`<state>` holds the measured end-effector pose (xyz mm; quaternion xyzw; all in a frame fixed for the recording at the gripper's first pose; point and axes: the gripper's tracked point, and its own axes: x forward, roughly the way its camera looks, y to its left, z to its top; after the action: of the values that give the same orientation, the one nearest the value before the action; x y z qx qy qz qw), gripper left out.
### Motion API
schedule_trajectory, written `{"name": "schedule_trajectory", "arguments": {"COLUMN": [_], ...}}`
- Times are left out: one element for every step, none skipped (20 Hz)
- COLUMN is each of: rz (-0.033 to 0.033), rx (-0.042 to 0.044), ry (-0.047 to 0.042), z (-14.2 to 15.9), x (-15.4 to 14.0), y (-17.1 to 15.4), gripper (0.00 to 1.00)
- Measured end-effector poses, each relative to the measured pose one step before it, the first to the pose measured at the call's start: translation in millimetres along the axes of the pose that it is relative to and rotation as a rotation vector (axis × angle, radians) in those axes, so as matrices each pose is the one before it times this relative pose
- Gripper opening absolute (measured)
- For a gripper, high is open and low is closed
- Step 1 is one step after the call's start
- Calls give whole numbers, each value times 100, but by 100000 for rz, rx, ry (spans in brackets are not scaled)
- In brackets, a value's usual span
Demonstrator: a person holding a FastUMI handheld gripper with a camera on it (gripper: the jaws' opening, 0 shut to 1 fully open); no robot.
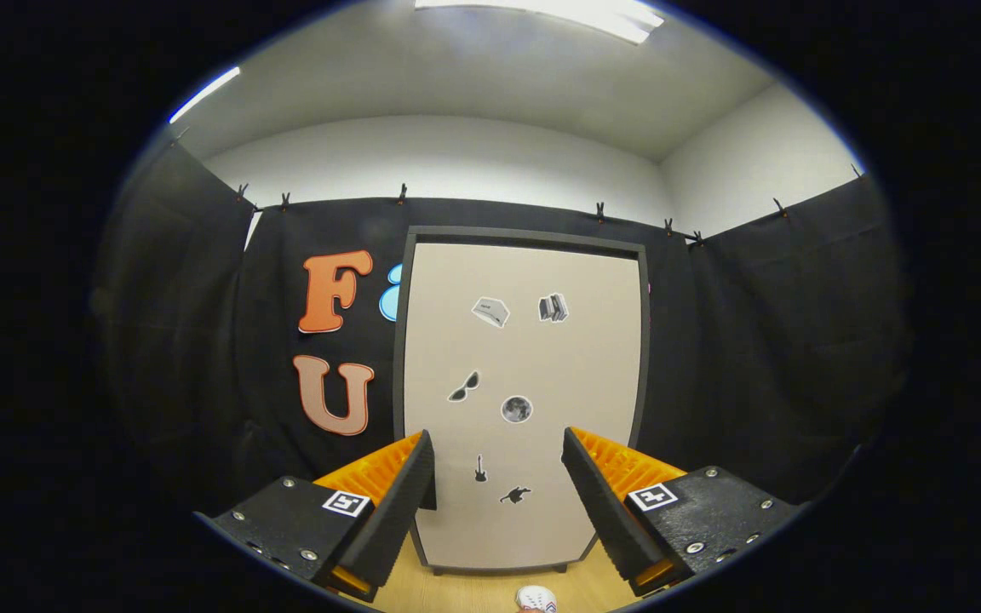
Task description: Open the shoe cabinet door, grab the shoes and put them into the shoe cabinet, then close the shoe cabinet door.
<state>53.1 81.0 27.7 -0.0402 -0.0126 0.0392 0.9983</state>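
Observation:
The shoe cabinet (520, 375) stands upright beyond my fingers, against the black cloth wall. Its pale door (533, 358) is shut inside a dark frame and carries several small stickers. My gripper (499, 464) is open, held well short of the cabinet, with nothing between its fingers. The toe of a white shoe (536, 598) lies on the light wooden floor (465, 587), low down between the fingers and nearer to me than the cabinet.
Black cloth walls (763, 358) close the booth on the left, back and right. White room walls and a ceiling light (576, 13) rise above them. The cabinet stands on short feet on the wooden floor.

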Motion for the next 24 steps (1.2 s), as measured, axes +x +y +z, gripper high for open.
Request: {"name": "schedule_trajectory", "arguments": {"rz": [818,1013,712,734,361,391,246,595,195,260,-206,-346,184,916,124,532,488,1006,802,60,-231,-516,-386,-339], "rx": [-1042,-1420,-1890,-2227,-2161,-2134,-1957,-1749,-1265,-528,314,1312,2151,2131,1701,1251,1531,2007,1943,1331,748,414,496,344], "ry": [618,1005,1344,1355,1245,880,1256,1138,1268,1828,1625,2181,2299,2045,2177,1882,1389,1160,633,-100,-252,78,41,236], "z": [-593,-828,-1008,-1157,-1175,-1150,-1203,-1200,-1110,-1257,-1015,-930,-1038,-753,-674,-704,-440,-273,-174,144,118,124,87,118], "x": [530,779,971,986,1121,1148,1316,1379,1388,1321,1161,1331,1178,1037,954,825,709,519,466,322,253,187,166,120], "y": [778,865,857,925,855,1025,972,1096,981,790,510,399,557,495,328,290,358,394,359,208,90,32,84,10], "gripper": [95,95,95,95,95,95,95,94,94,94,93,93,94,94,93,92,91,89,86,85,80,77,70,67]}}
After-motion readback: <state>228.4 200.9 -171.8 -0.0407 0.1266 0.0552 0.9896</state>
